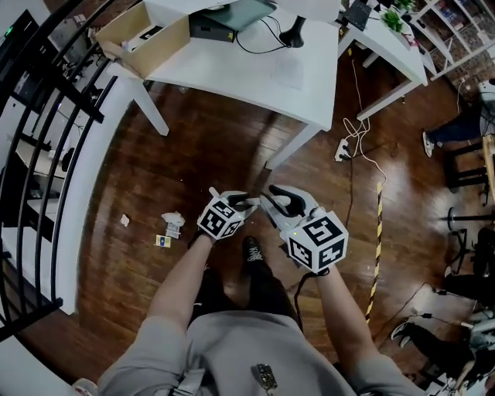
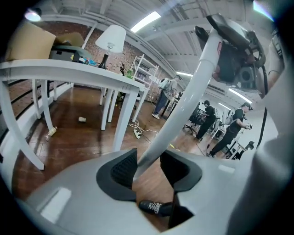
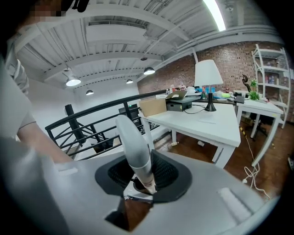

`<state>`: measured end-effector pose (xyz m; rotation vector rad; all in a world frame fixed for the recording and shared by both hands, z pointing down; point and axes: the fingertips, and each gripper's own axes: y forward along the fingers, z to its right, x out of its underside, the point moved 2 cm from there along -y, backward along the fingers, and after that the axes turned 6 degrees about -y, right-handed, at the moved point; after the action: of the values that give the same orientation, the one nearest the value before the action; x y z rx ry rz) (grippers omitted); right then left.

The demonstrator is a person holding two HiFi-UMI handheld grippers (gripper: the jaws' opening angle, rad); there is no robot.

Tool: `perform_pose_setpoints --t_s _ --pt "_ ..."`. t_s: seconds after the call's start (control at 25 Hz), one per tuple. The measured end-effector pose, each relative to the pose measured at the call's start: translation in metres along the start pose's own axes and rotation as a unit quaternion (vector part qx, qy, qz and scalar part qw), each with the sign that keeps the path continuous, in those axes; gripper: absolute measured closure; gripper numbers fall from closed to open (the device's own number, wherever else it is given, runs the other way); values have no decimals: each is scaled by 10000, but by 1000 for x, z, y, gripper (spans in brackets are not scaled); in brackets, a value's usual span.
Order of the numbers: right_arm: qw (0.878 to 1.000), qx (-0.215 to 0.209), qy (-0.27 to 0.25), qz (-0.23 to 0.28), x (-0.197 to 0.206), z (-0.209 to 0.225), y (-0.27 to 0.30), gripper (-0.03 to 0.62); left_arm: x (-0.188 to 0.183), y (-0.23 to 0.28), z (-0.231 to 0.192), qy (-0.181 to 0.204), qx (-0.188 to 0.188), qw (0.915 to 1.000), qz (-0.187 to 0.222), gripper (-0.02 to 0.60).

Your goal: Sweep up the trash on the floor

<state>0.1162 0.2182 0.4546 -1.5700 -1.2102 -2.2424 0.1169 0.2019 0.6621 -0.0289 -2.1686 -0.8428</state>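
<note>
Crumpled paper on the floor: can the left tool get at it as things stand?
Probably not with its jaws: the left tool is shut on a white pole. The crumpled paper lies on bare floor off to its left, nothing between, so the pole's far end might reach it.

A workshop-like office loft: ahead of the right claw [image 3: 142, 178] stands a white counter [image 3: 216, 126] carrying a lamp [image 3: 208, 73] and cardboard box [image 3: 152, 106]. Brick wall [image 3: 229, 57] and wire shelving [image 3: 271, 75] lie beyond, black railing [image 3: 92, 125] to the claw's left, bare ceiling beams [image 3: 115, 46] and strip lights [image 3: 215, 13] overhead.
</note>
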Motion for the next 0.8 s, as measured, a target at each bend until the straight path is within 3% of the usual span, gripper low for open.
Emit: perform_pose_setpoints --t_s 0.28,0.8 --pt "9995 -167 274 -3 7 -65 42 500 55 -63 -33 -115 -65 9999 -55 420" --pt "9900 -1382 -218 -162 -25 -213 153 500 136 -227 -127 -643 -1166 9911 63 416"
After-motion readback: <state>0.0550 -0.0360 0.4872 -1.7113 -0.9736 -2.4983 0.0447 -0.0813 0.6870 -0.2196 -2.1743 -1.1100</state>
